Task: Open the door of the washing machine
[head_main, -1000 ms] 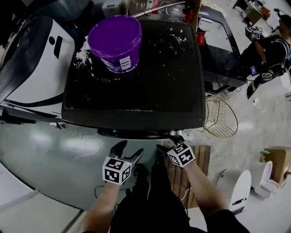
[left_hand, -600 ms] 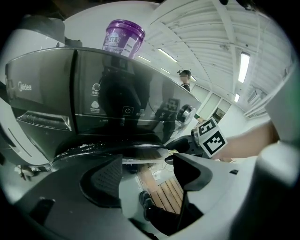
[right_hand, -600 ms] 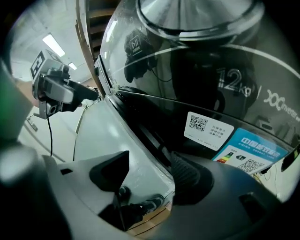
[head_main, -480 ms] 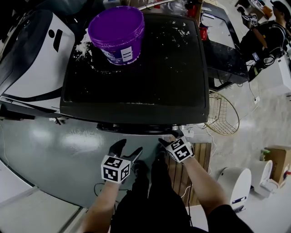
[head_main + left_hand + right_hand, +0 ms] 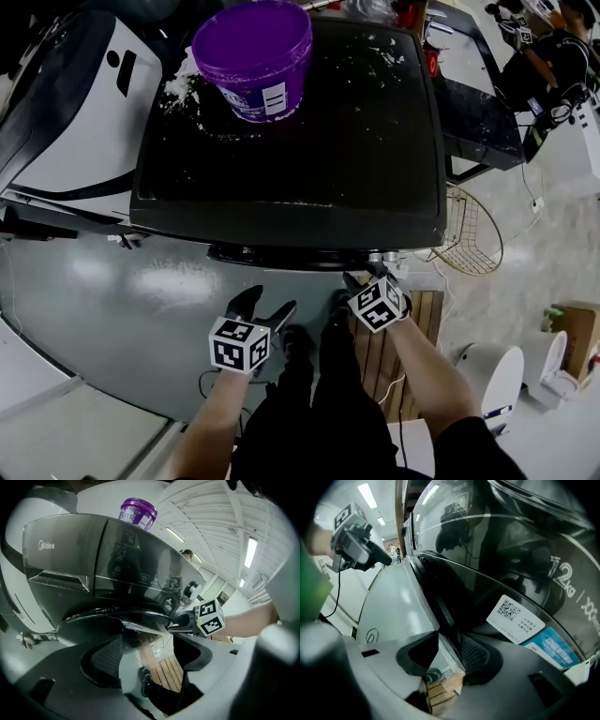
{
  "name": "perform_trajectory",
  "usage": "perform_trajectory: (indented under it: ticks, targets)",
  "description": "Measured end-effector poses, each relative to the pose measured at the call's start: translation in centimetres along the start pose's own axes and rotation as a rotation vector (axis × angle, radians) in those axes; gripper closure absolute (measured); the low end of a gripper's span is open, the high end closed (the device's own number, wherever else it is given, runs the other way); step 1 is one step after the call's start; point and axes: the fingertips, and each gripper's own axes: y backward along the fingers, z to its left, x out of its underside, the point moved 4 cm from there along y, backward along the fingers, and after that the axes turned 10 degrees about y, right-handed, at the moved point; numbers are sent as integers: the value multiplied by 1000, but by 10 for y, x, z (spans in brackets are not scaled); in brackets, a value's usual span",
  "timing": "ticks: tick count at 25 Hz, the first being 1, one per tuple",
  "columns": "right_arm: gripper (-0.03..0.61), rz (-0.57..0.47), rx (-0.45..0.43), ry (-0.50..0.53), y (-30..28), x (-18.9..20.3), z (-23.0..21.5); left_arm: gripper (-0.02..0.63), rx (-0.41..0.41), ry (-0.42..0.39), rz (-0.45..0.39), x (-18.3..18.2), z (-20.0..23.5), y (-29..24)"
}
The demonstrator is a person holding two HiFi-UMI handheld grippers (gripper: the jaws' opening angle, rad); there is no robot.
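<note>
You are closing your right tongs (image 5: 364, 278) round the edge of the door (image 5: 291, 255) of the washing machine (image 5: 281, 141). A moment ago they were standing wide beside it. Now they are getting narrow, with the door's rim sitting between them. I cannot tell yet whether they are squeezing it tight. So I think you are only just getting your hold, and the pull is still to come. Your left tongs (image 5: 265, 309) are staying wide and holding nothing, low at 7 o'clock from the door.

The door is sitting on the machine's front, at 6 o'clock from the purple bucket (image 5: 253, 56) on the top. It is looking shut to me, and its glass is facing you. It is round, so no side is the long one. From above, its rim is running from 9 o'clock to 3 o'clock, and you are grabbing it at the 3 o'clock end.
</note>
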Motion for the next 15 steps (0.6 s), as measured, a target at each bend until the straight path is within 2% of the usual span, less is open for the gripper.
perform_trajectory:
  ticks: [3, 7, 15]
  targets:
    - [423, 13, 17, 64, -2, -1, 1, 261, 4, 5, -4, 0, 1, 0]
    - [456, 63, 24, 211, -1, 1, 6, 261, 10, 14, -1, 8, -1, 5]
    - [471, 92, 18, 230, 1, 1, 7, 261, 18, 19, 15, 21, 1, 13]
